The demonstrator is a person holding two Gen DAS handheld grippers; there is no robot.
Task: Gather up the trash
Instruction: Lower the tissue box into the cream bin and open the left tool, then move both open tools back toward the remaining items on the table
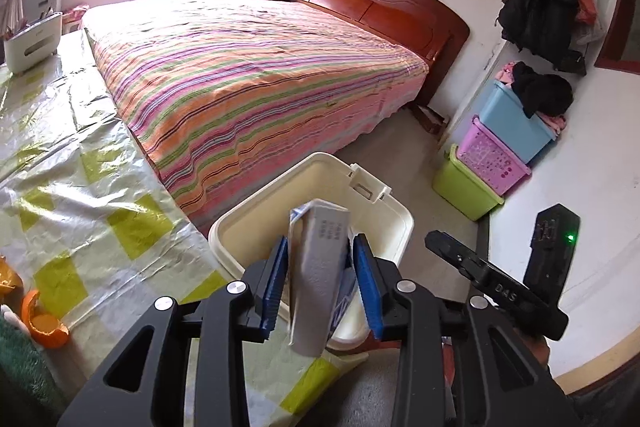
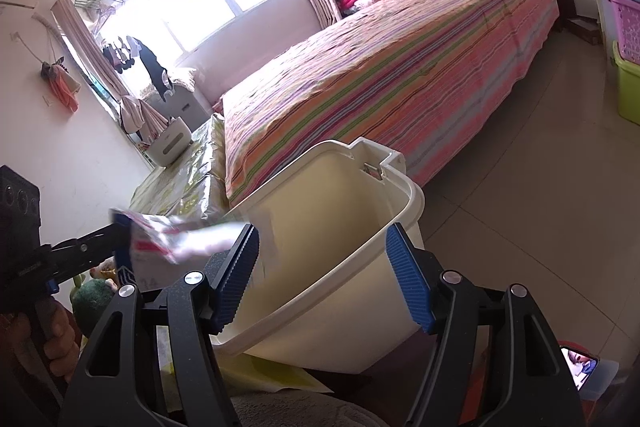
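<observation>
My left gripper (image 1: 320, 283) is shut on a crumpled white and blue paper carton (image 1: 320, 267) and holds it over the near rim of a cream plastic bin (image 1: 384, 211). In the right wrist view the carton (image 2: 168, 239) is blurred at the left, held by the left gripper (image 2: 120, 239) beside the bin (image 2: 340, 267). My right gripper (image 2: 322, 275) is open, its blue pads on either side of the bin's near wall; the bin is tilted and no contact shows. Orange peel (image 1: 44, 323) lies on the table at the far left.
A table with a yellow-checked plastic cover (image 1: 80, 163) is on the left, with a white tissue box (image 1: 32, 43) at its far end. A striped bed (image 1: 256, 83) fills the middle. Stacked coloured baskets (image 1: 492, 155) stand by the right wall.
</observation>
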